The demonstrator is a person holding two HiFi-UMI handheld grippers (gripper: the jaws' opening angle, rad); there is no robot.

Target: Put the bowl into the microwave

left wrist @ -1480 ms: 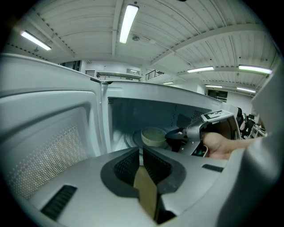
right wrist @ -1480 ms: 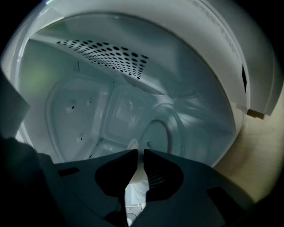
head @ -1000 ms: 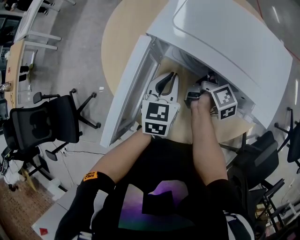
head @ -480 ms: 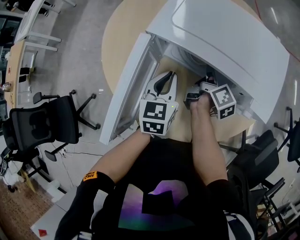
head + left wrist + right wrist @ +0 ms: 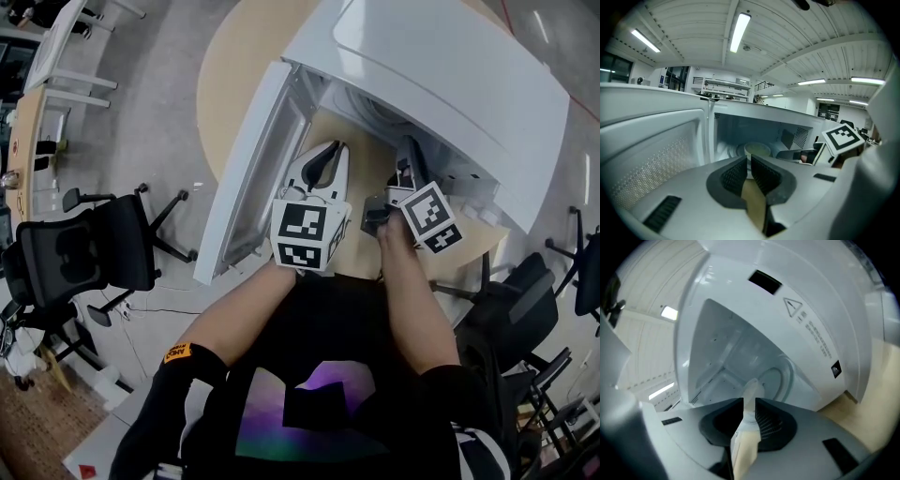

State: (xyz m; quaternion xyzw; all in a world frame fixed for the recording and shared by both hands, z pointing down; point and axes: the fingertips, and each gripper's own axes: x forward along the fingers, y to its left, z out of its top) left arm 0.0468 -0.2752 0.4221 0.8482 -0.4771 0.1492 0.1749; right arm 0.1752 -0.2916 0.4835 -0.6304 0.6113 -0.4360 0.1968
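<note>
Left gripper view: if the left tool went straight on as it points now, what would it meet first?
Probably the bowl inside the open microwave: it sits dead ahead of the left tool, beyond its tips. Depth is unclear, but nothing shows in between.

The left tongs (image 5: 749,163) cover the lower part of the bowl (image 5: 758,149) just ahead; from the head, the microwave (image 5: 450,84) roof hides it
</note>
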